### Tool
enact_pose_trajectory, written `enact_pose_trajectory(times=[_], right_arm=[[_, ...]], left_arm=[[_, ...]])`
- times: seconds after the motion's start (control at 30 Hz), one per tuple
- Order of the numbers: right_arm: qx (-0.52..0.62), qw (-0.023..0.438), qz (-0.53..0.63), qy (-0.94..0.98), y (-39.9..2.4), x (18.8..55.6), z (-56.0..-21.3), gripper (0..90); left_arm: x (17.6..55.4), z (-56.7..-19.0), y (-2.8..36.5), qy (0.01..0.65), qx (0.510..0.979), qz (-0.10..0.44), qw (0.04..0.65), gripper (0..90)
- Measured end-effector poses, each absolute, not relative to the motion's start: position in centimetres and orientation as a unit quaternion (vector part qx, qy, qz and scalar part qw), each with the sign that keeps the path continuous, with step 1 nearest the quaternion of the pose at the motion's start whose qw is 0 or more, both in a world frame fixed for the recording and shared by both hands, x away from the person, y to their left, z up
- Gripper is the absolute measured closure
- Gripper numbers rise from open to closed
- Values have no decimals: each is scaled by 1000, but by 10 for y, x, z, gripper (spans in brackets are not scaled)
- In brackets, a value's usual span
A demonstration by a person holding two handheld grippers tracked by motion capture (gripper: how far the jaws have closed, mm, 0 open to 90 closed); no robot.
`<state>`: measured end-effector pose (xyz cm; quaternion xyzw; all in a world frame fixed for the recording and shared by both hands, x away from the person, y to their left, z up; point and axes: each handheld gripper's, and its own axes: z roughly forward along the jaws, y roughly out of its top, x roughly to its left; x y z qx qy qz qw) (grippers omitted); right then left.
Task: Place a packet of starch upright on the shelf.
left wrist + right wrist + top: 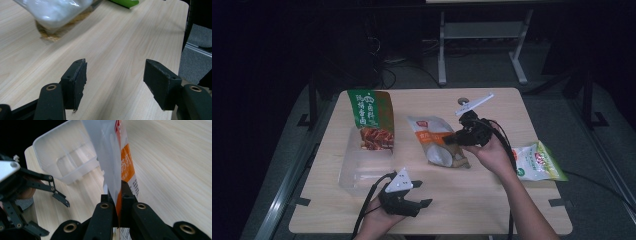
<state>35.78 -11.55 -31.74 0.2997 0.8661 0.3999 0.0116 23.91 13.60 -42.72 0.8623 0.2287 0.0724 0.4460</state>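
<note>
At the bottom of the high view: left gripper [424,194], released, 2 jaws apart over bare table [492,195]. Mid-frame, further back: right gripper [448,140] clenched on the edge of the white-and-orange pouch [438,142]. Left of that, a clear plastic tray [357,167] under a green packet [373,119].

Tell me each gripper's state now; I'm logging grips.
Left gripper: open, holding nothing.
Right gripper: shut on the orange-and-white snack pouch.
</note>
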Motion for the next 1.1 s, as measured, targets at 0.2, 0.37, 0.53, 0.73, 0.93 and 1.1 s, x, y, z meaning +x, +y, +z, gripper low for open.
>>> enact_pose_trajectory(times=[0.2, 0.37, 0.53, 0.73, 0.93, 1.1], right_arm=[[296, 7, 405, 865, -106, 363, -312, 900], [288, 7, 408, 866, -98, 367, -310, 900], [287, 5, 411, 865, -90, 369, -305, 900], [275, 5, 421, 864, -80, 371, -297, 900], [265, 2, 426, 865, -66, 374, -291, 900], [258, 1, 429, 866, -53, 376, -287, 900]], left_arm=[[237, -428, 136, 227, 865, 70, 443, 334], [236, -429, 136, 224, 865, 70, 444, 325], [233, -430, 136, 222, 865, 68, 444, 314], [232, -431, 135, 222, 866, 67, 444, 310], [231, -431, 135, 220, 866, 70, 443, 304], [230, -433, 135, 217, 868, 70, 441, 300]])
